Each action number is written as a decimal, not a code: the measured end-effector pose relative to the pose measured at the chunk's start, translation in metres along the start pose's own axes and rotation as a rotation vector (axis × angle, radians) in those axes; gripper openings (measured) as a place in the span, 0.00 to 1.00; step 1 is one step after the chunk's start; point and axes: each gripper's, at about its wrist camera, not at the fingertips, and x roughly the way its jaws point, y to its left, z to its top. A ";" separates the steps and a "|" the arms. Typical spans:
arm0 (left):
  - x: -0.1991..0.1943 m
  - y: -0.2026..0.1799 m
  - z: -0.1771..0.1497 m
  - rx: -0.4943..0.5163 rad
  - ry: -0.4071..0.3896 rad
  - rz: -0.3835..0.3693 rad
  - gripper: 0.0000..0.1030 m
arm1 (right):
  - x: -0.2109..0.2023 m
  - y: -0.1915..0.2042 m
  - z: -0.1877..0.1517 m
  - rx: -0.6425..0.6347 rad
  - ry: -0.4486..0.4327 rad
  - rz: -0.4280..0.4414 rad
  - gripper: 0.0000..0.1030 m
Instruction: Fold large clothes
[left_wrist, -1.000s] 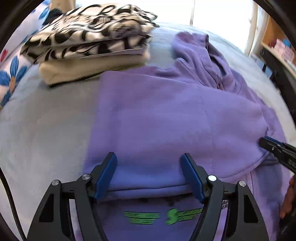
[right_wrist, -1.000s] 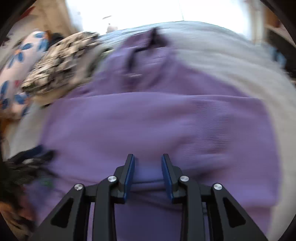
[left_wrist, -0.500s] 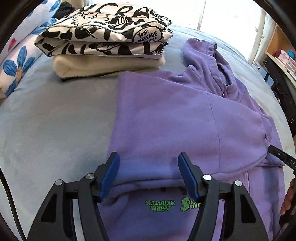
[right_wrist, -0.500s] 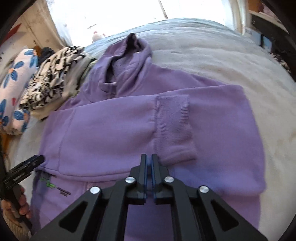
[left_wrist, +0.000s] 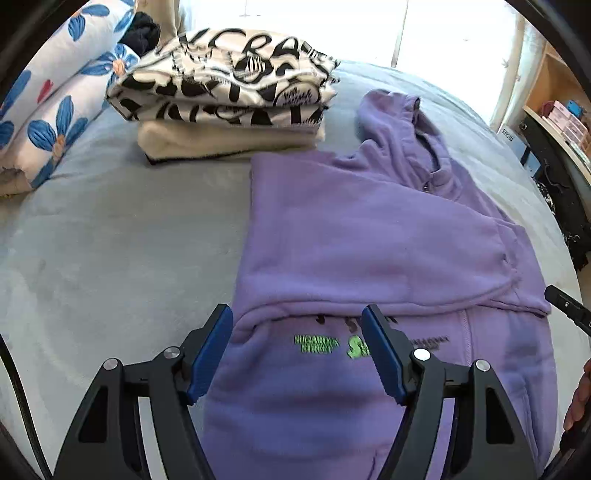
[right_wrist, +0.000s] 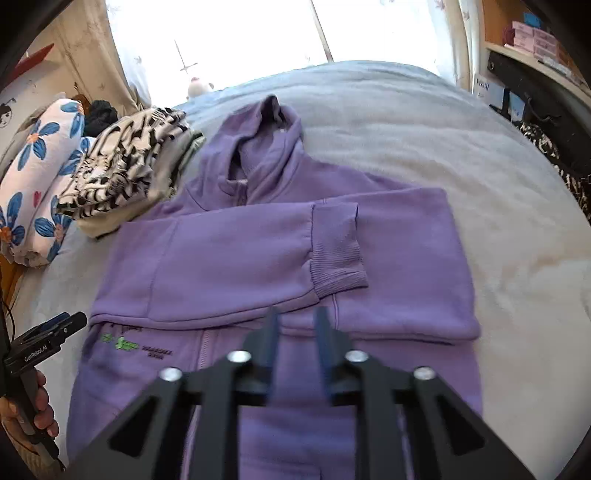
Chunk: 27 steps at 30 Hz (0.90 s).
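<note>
the purple hoodie (right_wrist: 258, 258) lay flat on the bed (right_wrist: 498, 177), both sleeves folded across its chest. left hand-held gripper (left_wrist: 297, 354) and right hand-held gripper (right_wrist: 297, 325) hovered spread, empty. folding the body and hood looked left; a folded pile (left_wrist: 229, 99) sat far left.

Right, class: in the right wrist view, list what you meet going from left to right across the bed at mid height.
Floral pillow → stack of folded clothes, black-and-white print on top → purple hoodie → its ribbed sleeve cuff, folded across the chest → bare grey bed cover.
</note>
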 end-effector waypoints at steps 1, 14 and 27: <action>-0.008 -0.001 -0.002 0.005 -0.010 0.001 0.69 | -0.008 0.002 -0.002 -0.002 -0.015 -0.004 0.39; -0.106 -0.008 -0.035 0.025 -0.124 -0.005 0.69 | -0.096 0.011 -0.038 0.000 -0.125 0.022 0.51; -0.158 0.006 -0.105 0.032 -0.134 0.020 0.74 | -0.152 0.006 -0.101 -0.048 -0.161 0.035 0.51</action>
